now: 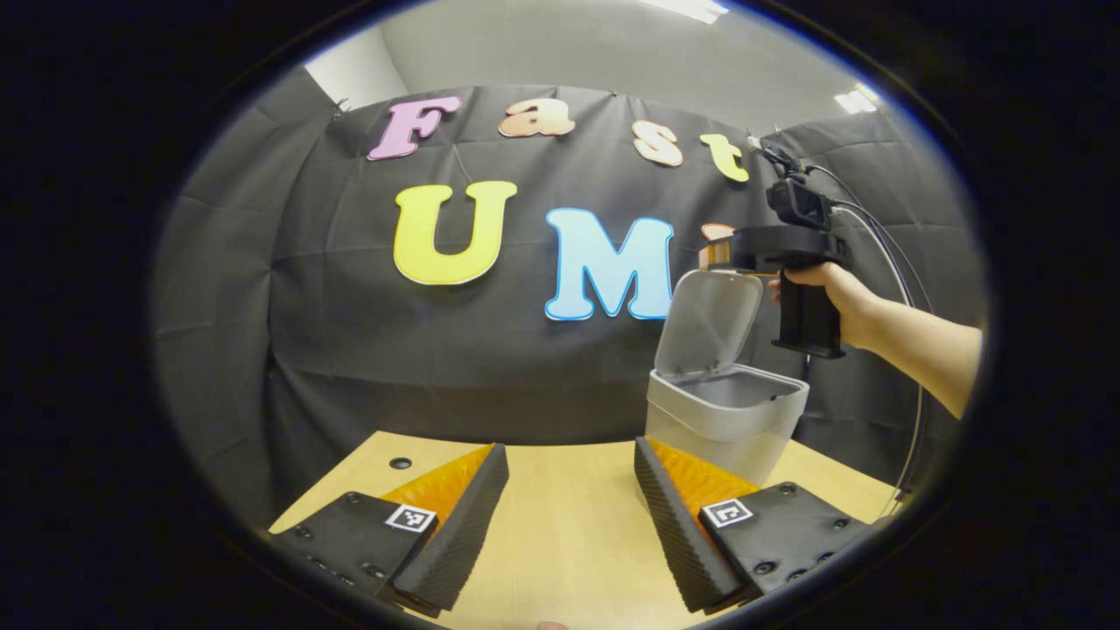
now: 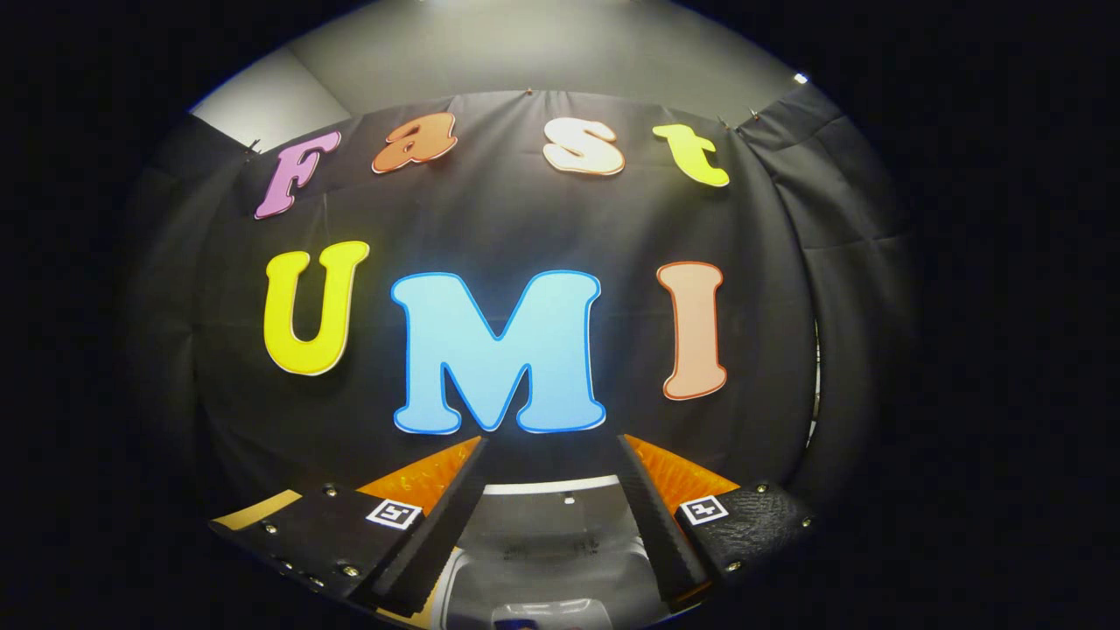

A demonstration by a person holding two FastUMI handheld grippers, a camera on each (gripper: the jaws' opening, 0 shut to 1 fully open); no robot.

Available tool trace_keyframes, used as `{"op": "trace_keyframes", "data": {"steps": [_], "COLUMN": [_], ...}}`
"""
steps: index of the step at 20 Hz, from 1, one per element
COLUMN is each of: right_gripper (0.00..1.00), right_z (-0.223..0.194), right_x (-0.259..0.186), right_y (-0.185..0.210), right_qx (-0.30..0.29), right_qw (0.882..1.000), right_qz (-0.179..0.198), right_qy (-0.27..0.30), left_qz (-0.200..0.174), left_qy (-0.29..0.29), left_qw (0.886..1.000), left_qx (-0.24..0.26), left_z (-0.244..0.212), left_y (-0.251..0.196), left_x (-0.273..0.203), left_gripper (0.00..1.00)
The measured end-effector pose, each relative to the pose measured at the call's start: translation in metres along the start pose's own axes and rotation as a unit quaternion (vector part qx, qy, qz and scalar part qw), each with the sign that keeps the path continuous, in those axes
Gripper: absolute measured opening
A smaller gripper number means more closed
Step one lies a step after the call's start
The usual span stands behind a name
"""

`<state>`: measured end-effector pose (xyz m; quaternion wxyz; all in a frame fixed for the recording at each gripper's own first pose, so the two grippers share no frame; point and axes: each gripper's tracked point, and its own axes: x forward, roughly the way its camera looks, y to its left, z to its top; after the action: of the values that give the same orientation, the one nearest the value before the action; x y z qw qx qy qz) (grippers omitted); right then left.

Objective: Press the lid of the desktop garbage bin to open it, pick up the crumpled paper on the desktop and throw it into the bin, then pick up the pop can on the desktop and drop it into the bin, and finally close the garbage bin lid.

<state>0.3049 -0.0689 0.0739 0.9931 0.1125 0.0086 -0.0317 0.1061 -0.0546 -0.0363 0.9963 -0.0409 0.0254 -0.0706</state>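
Left gripper view: bin (image 1: 726, 420) lid (image 1: 709, 319) up; right tool (image 1: 713, 249) above it at 2 o'clock, spread, empty like left tool (image 1: 569, 525). Likely next: close lid.

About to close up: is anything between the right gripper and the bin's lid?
Nothing visible. The right gripper is open just above the raised lid of the bin, with only the lid's surface between its fingers. In the left gripper view it sits at the lid's top edge.
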Motion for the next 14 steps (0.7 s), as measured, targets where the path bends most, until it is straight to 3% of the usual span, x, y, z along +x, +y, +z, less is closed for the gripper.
{"op": "trace_keyframes", "data": {"steps": [1, 4, 5, 6, 8, 9, 13, 14], "right_gripper": [0.92, 0.92, 0.92, 0.92, 0.92, 0.92, 0.92, 0.92], "right_z": [-0.003, -0.016, -0.022, -0.026, -0.036, -0.043, -0.079, -0.091], "right_x": [-0.007, -0.025, -0.032, -0.037, -0.046, -0.052, -0.064, -0.065], "right_y": [-0.001, -0.003, -0.005, -0.005, -0.005, -0.006, -0.006, -0.007], "right_qx": [0.001, 0.003, 0.004, 0.003, 0.001, 0.003, -0.001, -0.004], "right_qw": [1.000, 1.000, 1.000, 1.000, 1.000, 0.999, 0.998, 0.997], "right_qz": [0.003, 0.014, 0.016, 0.017, 0.019, 0.019, 0.026, 0.027], "right_qy": [0.002, 0.010, 0.015, 0.017, 0.024, 0.029, 0.062, 0.072], "left_qz": [0.001, 0.010, 0.012, 0.014, 0.017, 0.018, 0.021, 0.023], "left_qy": [-0.002, -0.015, -0.014, -0.014, -0.014, -0.016, -0.016, -0.016], "left_qw": [1.000, 1.000, 1.000, 1.000, 1.000, 1.000, 1.000, 1.000], "left_qx": [0.000, 0.003, 0.002, 0.001, 0.003, 0.003, 0.004, 0.004], "left_z": [0.001, 0.002, 0.000, -0.001, -0.001, 0.000, -0.002, -0.002], "left_y": [-0.001, -0.005, -0.007, -0.007, -0.009, -0.012, -0.015, -0.016], "left_x": [-0.003, -0.012, -0.014, -0.018, -0.026, -0.028, -0.040, -0.042], "left_gripper": [0.95, 0.95, 1.00, 0.95, 0.95, 1.00, 1.00, 0.95]}}
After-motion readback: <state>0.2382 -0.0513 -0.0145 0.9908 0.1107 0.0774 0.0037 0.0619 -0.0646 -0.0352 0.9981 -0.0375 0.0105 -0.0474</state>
